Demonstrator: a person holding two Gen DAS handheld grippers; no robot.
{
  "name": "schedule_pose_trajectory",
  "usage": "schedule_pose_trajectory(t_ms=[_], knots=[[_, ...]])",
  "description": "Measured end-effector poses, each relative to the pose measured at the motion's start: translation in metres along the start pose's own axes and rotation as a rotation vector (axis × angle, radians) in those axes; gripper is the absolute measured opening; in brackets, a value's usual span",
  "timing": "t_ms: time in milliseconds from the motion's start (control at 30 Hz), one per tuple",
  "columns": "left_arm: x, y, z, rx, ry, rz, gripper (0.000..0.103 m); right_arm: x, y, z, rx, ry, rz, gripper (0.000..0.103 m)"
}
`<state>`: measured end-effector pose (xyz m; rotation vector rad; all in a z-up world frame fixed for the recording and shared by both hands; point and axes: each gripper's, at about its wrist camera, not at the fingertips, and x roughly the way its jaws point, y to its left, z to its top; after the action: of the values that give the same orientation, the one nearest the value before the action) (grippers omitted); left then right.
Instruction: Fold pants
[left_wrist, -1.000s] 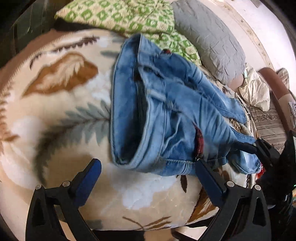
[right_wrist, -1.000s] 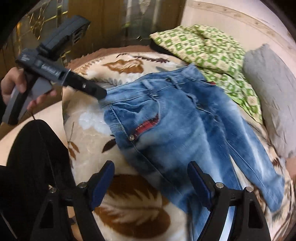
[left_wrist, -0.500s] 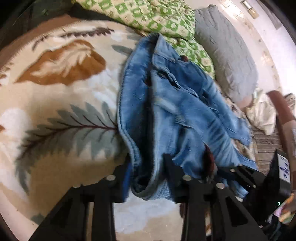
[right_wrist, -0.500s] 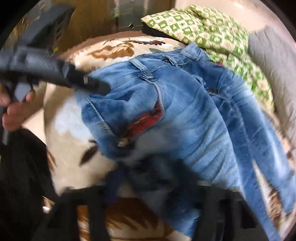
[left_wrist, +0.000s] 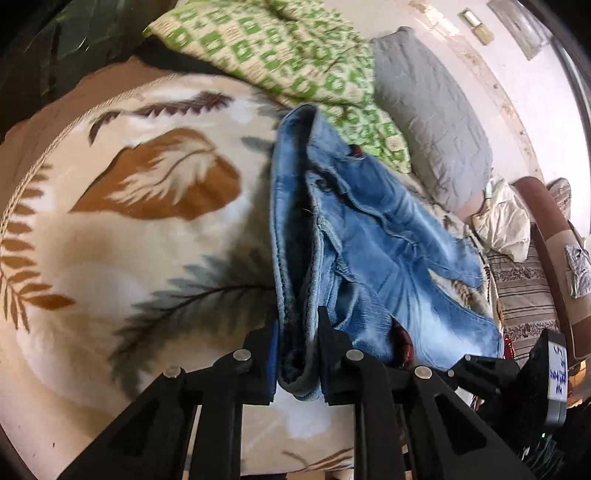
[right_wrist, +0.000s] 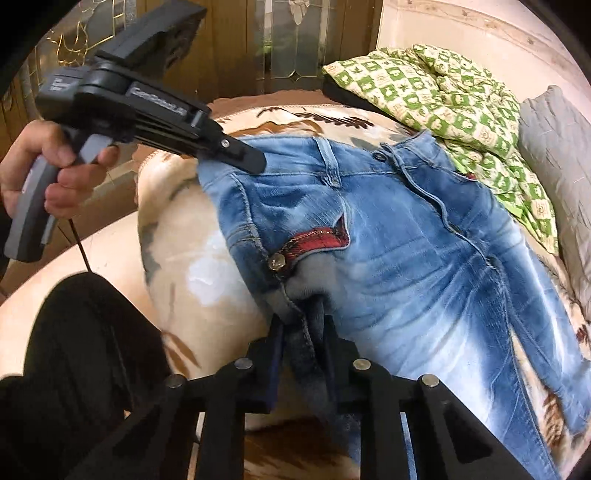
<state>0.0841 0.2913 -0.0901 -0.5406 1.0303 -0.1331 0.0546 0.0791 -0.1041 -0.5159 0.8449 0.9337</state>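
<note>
Both grippers closing: left gripper (left_wrist: 297, 363) on jeans (right_wrist: 388, 236) waistband, right gripper (right_wrist: 303, 363) on side seam.

pants (right_wrist: 388, 251) on blanket (left_wrist: 129, 258)

Faded light-blue jeans (right_wrist: 406, 266) with red pocket trim (right_wrist: 317, 240). Cream blanket (left_wrist: 122, 258) patterned with brown and grey-green leaves. Far off, green-and-cream checked quilt (left_wrist: 295, 55); plain grey pillow (left_wrist: 432, 122) to the right.
</note>
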Motion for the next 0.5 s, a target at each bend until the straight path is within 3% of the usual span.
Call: schedule_pose_trajectory(t_ms=[167, 367, 433, 467, 500], knots=[[0.022, 0.018, -0.006, -0.022, 0.057, 0.022, 0.018, 0.023, 0.014, -0.006, 0.016, 0.033, -0.01, 0.021], [0.03, 0.017, -0.007, -0.014, 0.059, 0.059, 0.023, 0.027, 0.013, -0.008, 0.033, 0.036, -0.014, 0.023], [0.029, 0.017, -0.007, -0.003, 0.055, 0.071, 0.031, 0.027, 0.016, -0.009, 0.021, 0.029, -0.031, 0.032], [0.026, 0.016, -0.007, 0.003, 0.047, 0.075, 0.043, 0.027, 0.018, -0.01, 0.012, 0.027, -0.04, 0.038], [0.023, 0.015, -0.006, 0.004, 0.036, 0.091, 0.054, 0.026, 0.02, -0.011, 0.002, 0.032, -0.047, 0.065]])
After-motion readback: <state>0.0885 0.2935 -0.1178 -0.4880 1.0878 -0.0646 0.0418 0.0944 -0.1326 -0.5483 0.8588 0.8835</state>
